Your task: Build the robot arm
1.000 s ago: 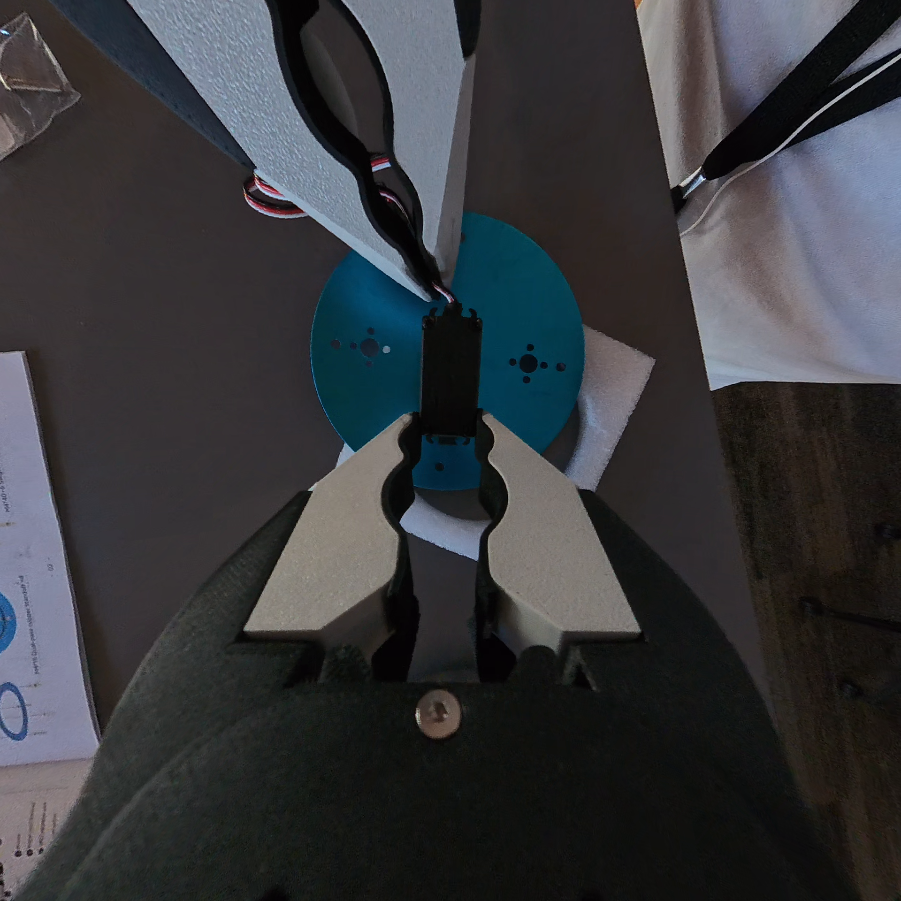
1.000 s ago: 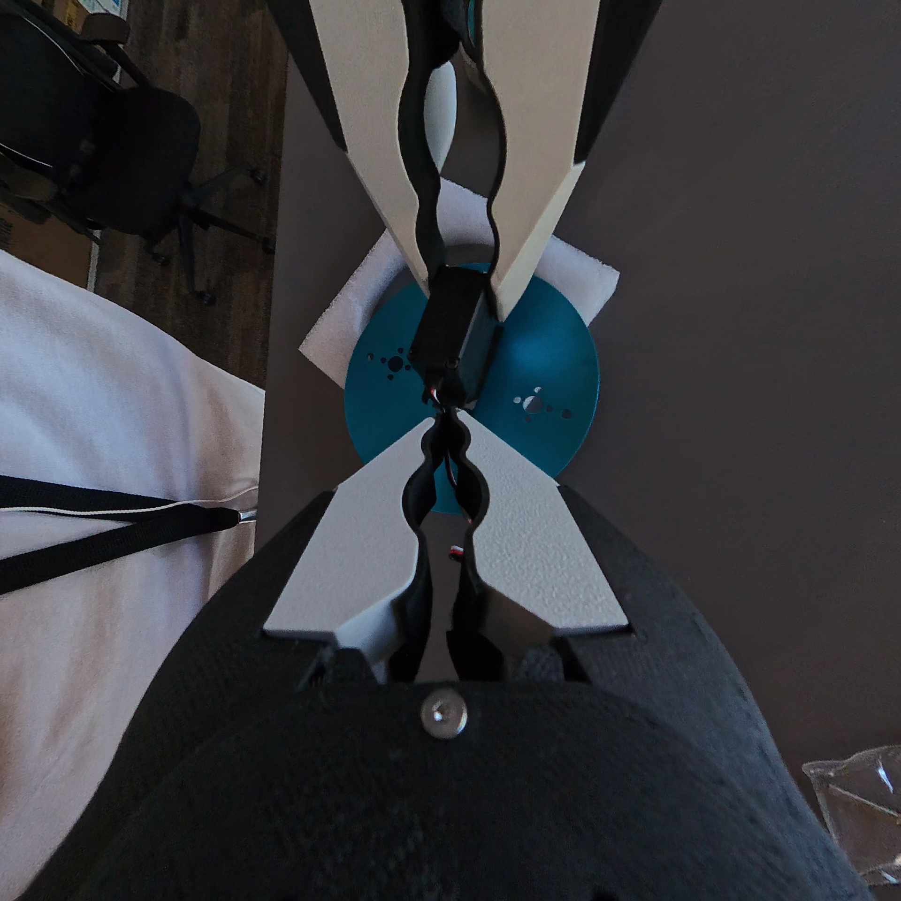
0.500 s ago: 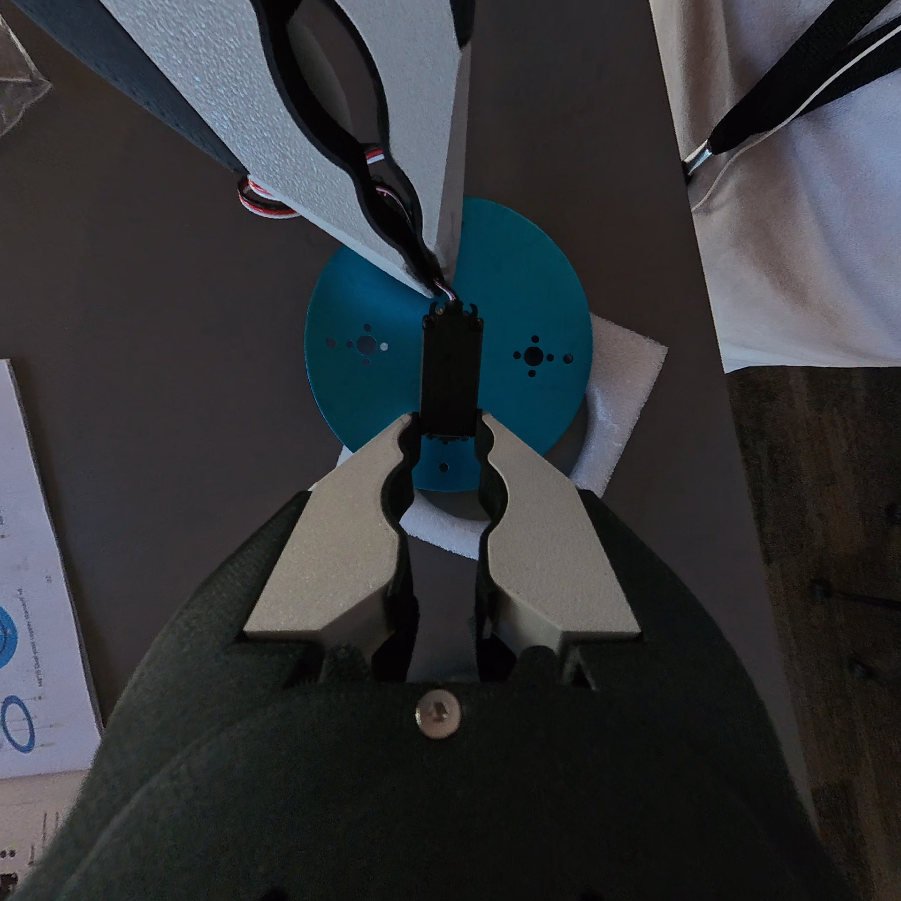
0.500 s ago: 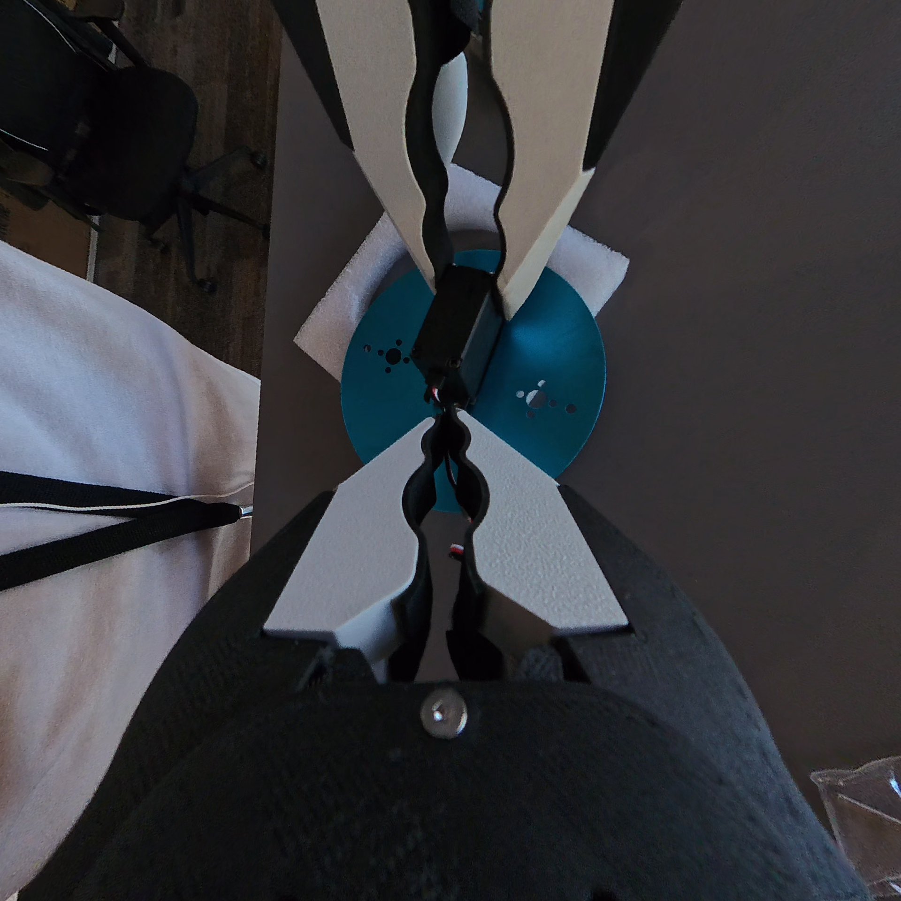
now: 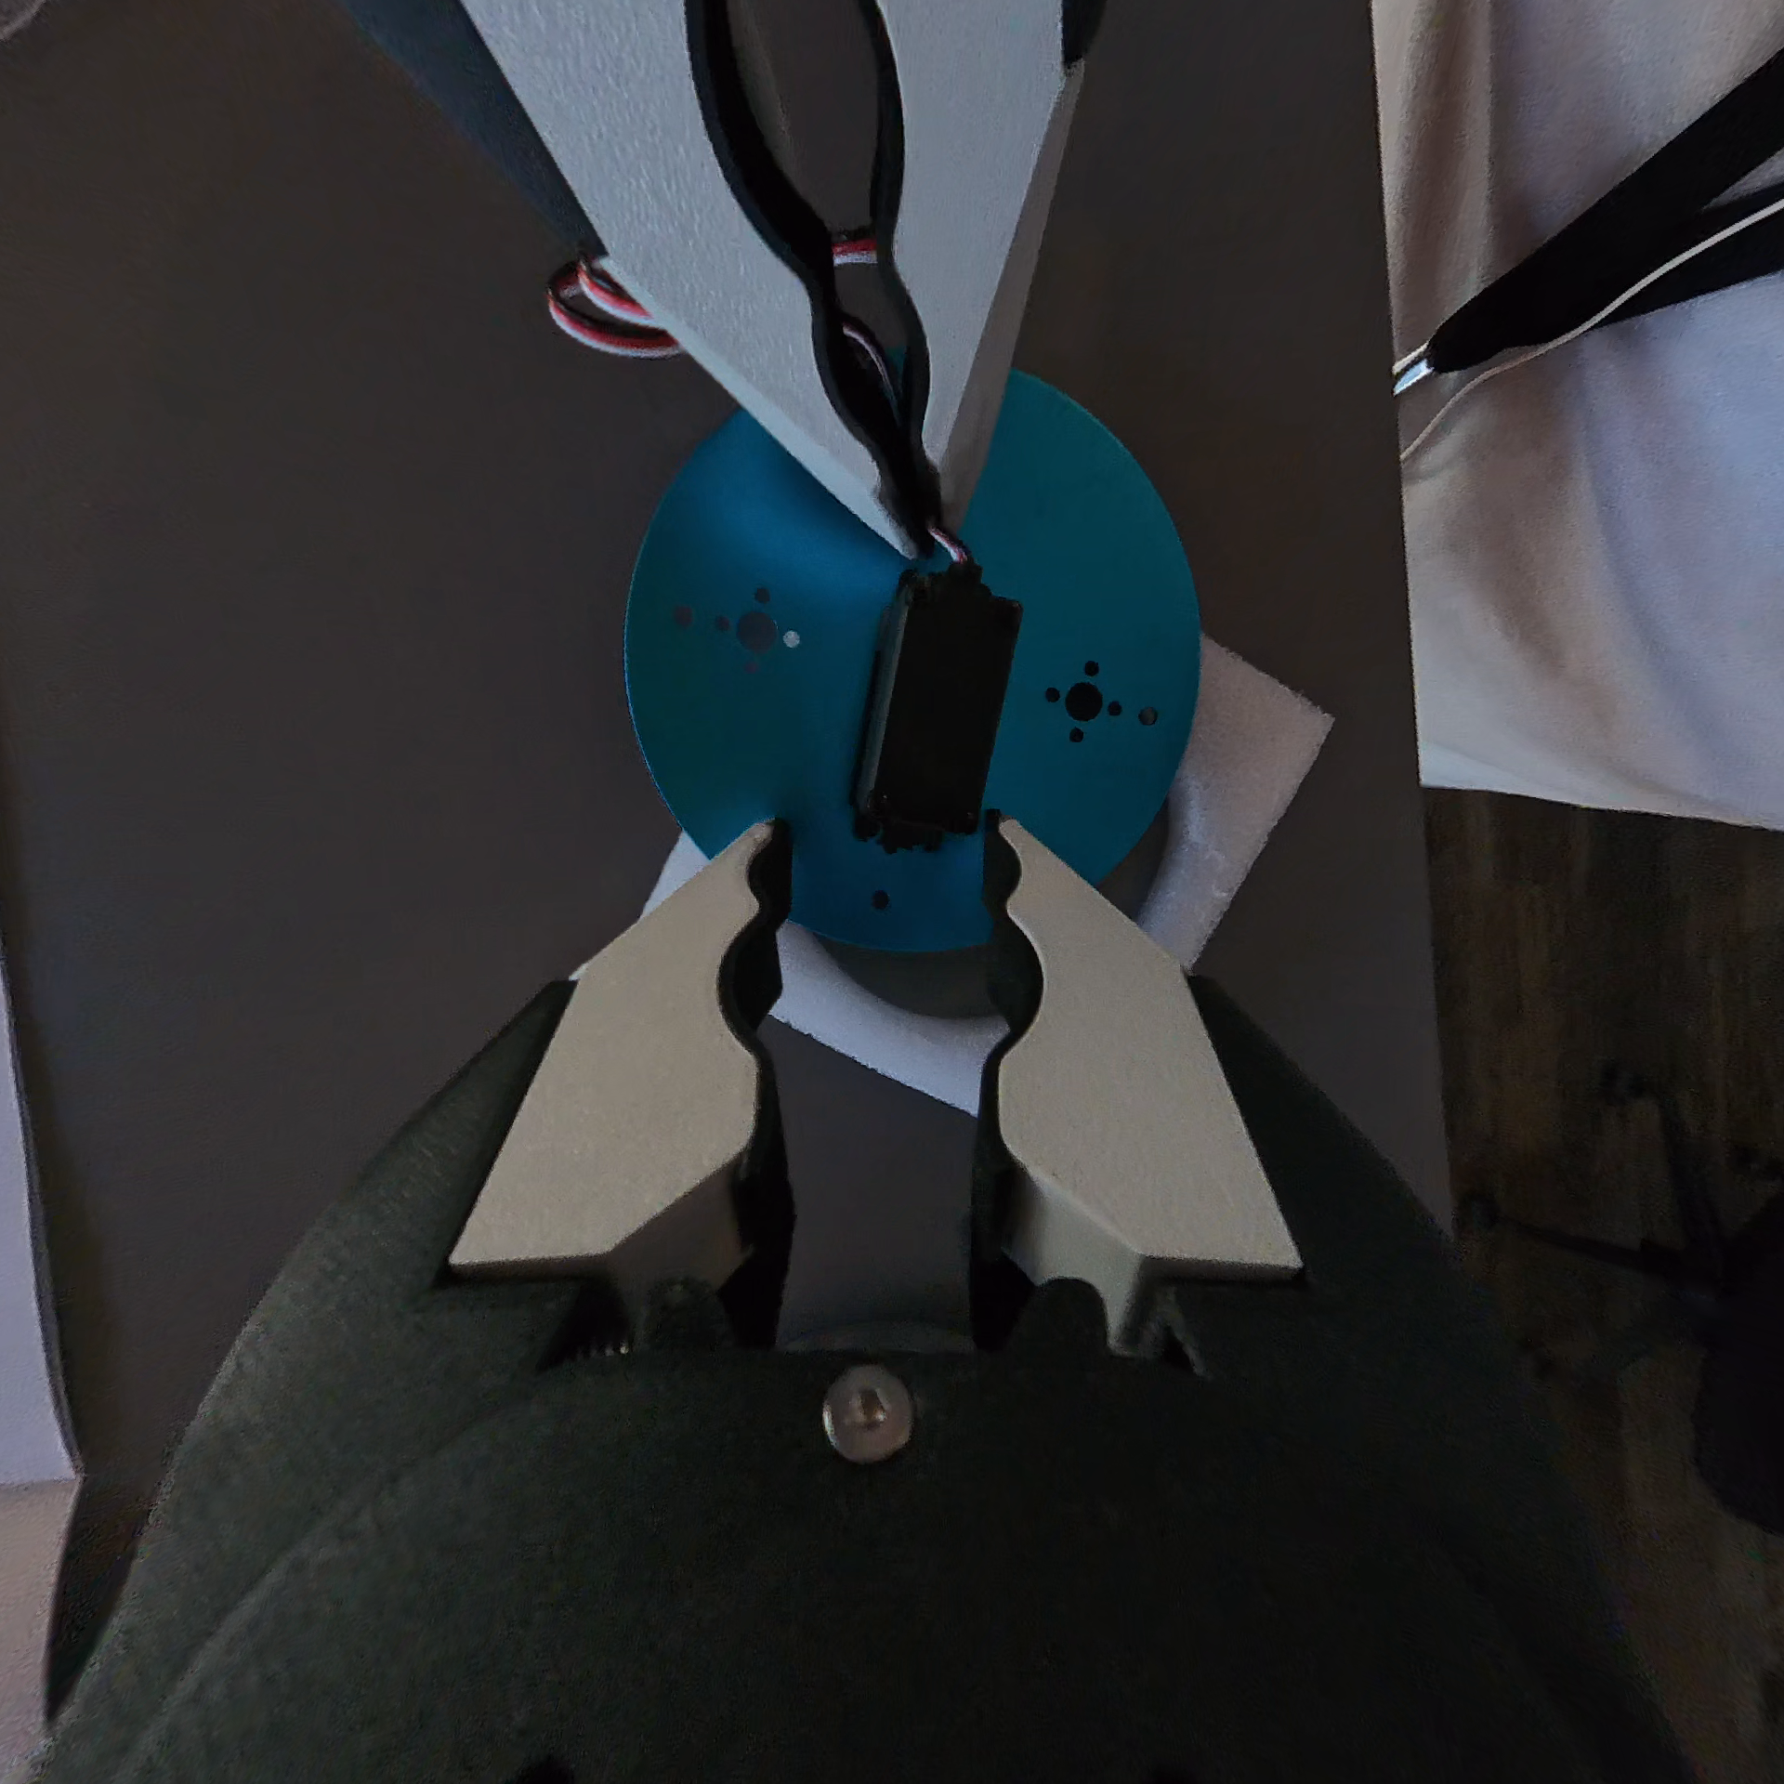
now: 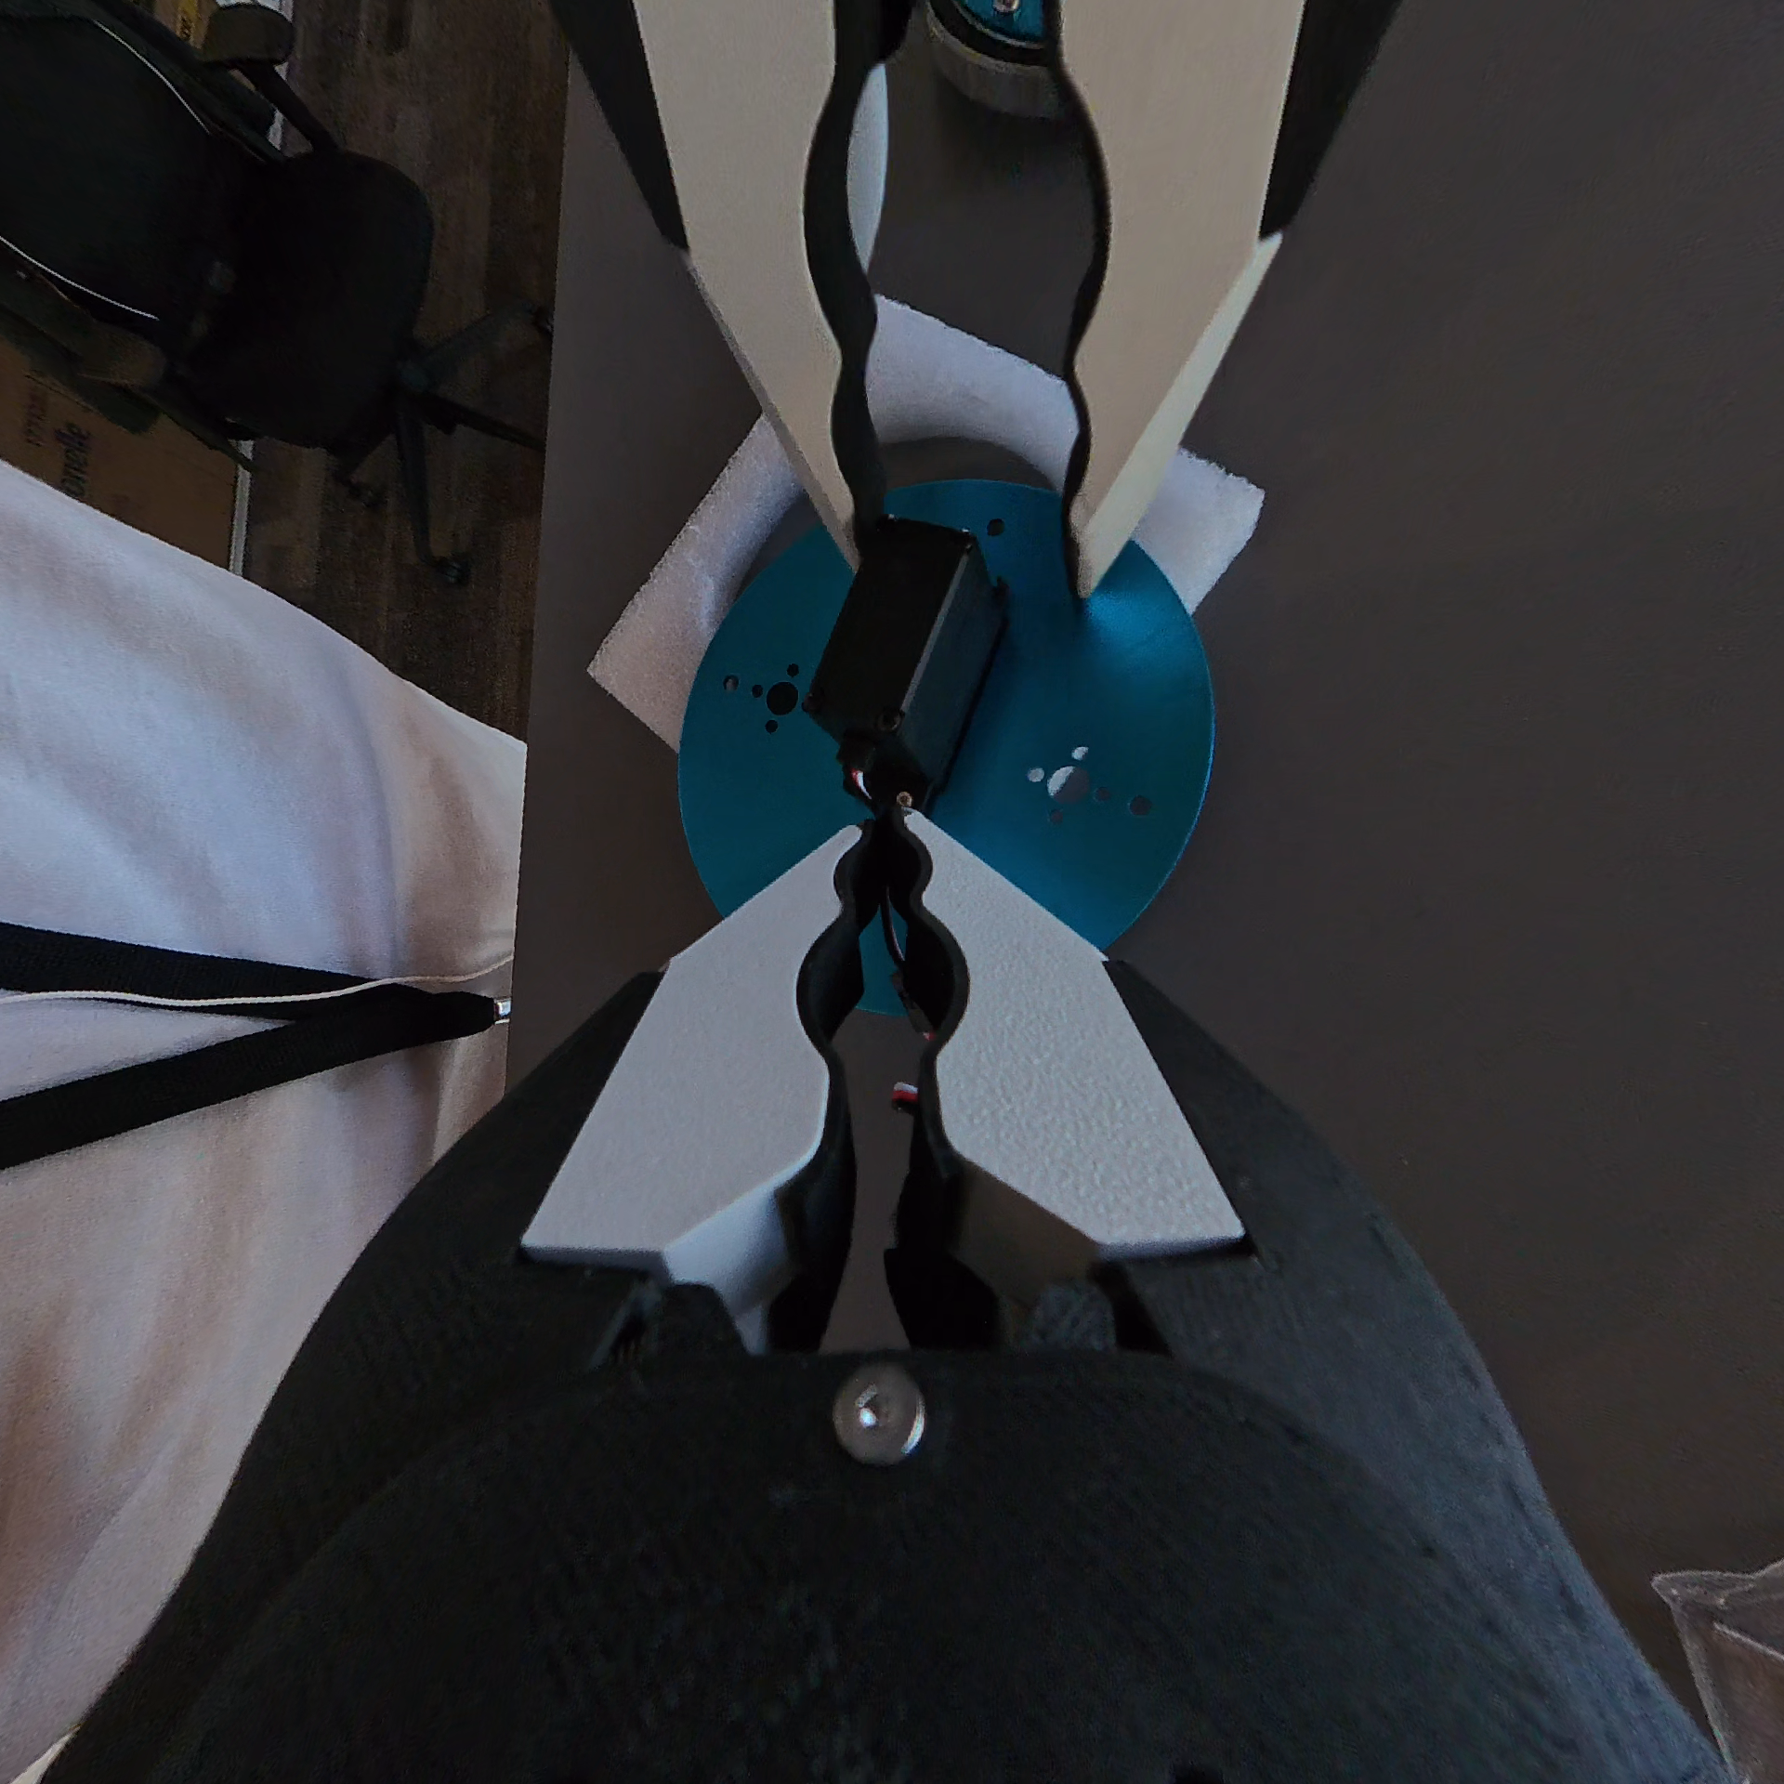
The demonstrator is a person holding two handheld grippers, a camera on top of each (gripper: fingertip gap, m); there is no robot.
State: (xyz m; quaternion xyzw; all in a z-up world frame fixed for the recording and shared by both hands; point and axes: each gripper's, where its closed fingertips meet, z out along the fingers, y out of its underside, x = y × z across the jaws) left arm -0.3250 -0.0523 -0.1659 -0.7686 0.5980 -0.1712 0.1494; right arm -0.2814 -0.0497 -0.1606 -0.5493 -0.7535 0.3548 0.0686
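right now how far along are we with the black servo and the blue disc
Looks done: the small black servo block sits on the round blue metal disc. In hand: right claw shut on its thin wire lead; left claw open, not gripping. Left: no screws visible in the disc holes.

An office or hobby workroom: a dark table (image 6: 1448, 579), wood floor (image 6: 463, 290), a wheeled office chair (image 6: 290, 290), a cardboard box (image 6: 116, 454), printed sheets (image 5: 19, 1255).
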